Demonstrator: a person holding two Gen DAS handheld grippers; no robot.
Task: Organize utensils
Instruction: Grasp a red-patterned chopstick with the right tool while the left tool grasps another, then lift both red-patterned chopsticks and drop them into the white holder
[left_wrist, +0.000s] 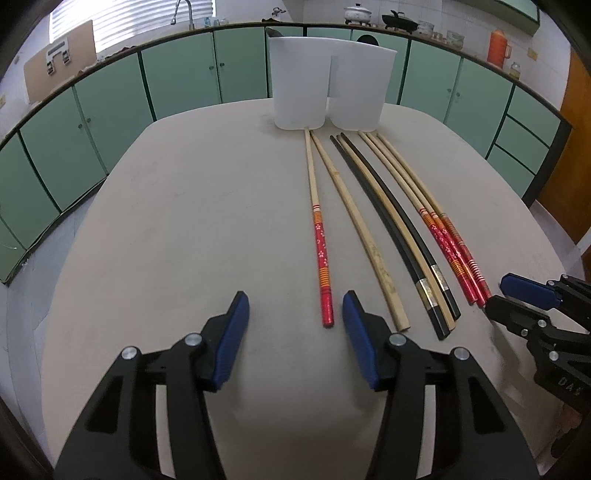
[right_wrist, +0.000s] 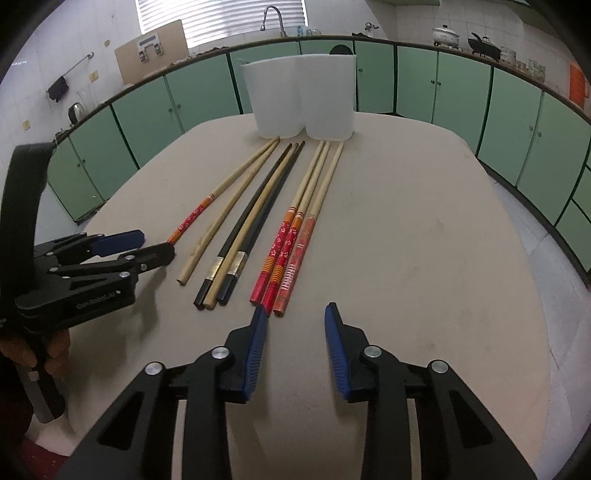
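Several chopsticks lie side by side on the beige table (left_wrist: 166, 229), tips toward two white plastic cups (left_wrist: 300, 85) (right_wrist: 328, 96). The lone red-handled chopstick (left_wrist: 320, 258) has its handle end between the fingers of my left gripper (left_wrist: 295, 301), close to the right pad and untouched; the jaws stand open. Right of it lie a plain bamboo stick (left_wrist: 369, 243), a black pair with a bamboo one (left_wrist: 406, 236), and three red-handled ones (right_wrist: 291, 251). My right gripper (right_wrist: 296, 308) is open just short of those three handle ends, its left fingertip beside them.
A hand holds the left gripper (right_wrist: 147, 245) at the left edge of the right wrist view. Green cabinets (left_wrist: 177, 74) curve behind the table, with a sink tap (right_wrist: 273, 18), pots (left_wrist: 356, 13) and an orange flask (left_wrist: 496, 46) on the counter.
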